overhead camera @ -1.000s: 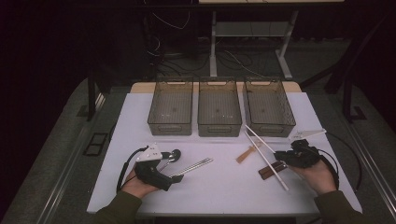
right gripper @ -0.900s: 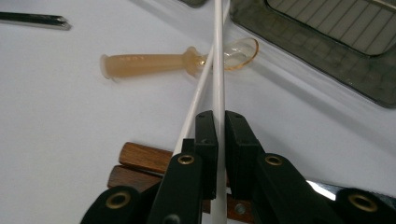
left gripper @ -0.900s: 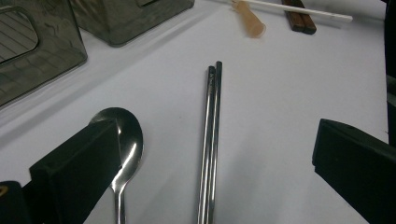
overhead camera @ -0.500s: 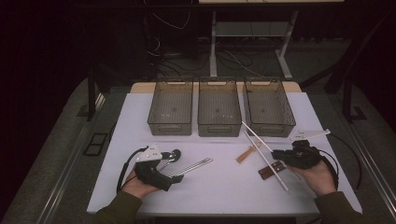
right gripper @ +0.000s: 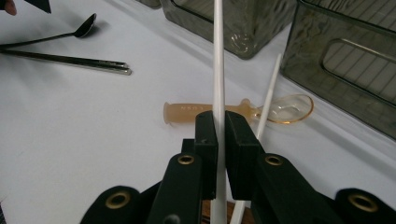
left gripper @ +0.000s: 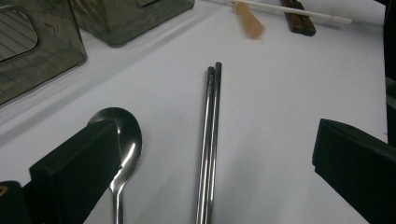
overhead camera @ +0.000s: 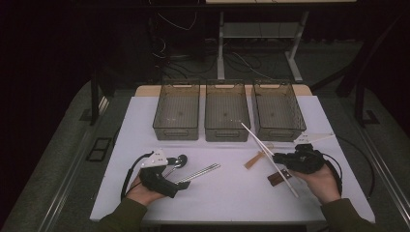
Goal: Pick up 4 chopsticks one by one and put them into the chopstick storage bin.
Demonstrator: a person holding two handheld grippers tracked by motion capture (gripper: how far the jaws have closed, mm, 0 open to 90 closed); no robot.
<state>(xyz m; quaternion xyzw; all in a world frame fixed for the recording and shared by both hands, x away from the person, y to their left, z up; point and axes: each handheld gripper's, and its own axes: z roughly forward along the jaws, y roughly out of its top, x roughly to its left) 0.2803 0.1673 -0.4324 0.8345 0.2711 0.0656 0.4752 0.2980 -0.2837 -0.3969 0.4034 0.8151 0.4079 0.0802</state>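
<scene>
White plastic is what the right claw [right gripper: 220, 135] pinches: one white chopstick [right gripper: 218, 60], clamped between the pressed-together jaws and slanting up off the worktop [overhead camera: 232, 188]. In the high view this chopstick [overhead camera: 261, 145] runs from near the front edge, through the right claw [overhead camera: 283, 158], to a raised tip just before the middle bin [overhead camera: 226, 112]. A second white chopstick [right gripper: 267, 100] lies on the worktop just beside the first, crossing over an amber spoon [right gripper: 243, 112] that sits straight ahead of the jaws. Brown chopsticks [overhead camera: 279, 177] lie under the held stick, near the right hand [overhead camera: 321, 181].

Three smoky bins stand in a row at the far side: the left bin [overhead camera: 177, 111], the middle one and the right bin [overhead camera: 278, 110]. The middle and right ones rise directly beyond the held stick, close to its tip.

Well apart, the left claw [left gripper: 205, 158] rests low with its jaws spread wide and nothing between the pads. Metal chopsticks [left gripper: 208, 144] lie in the gap, side by side and touching, pointing away from it. A metal spoon [left gripper: 122, 144] lies beside them, its bowl partly behind the left-hand jaw. In the high view the left hand [overhead camera: 145, 191] sits at the front left.
</scene>
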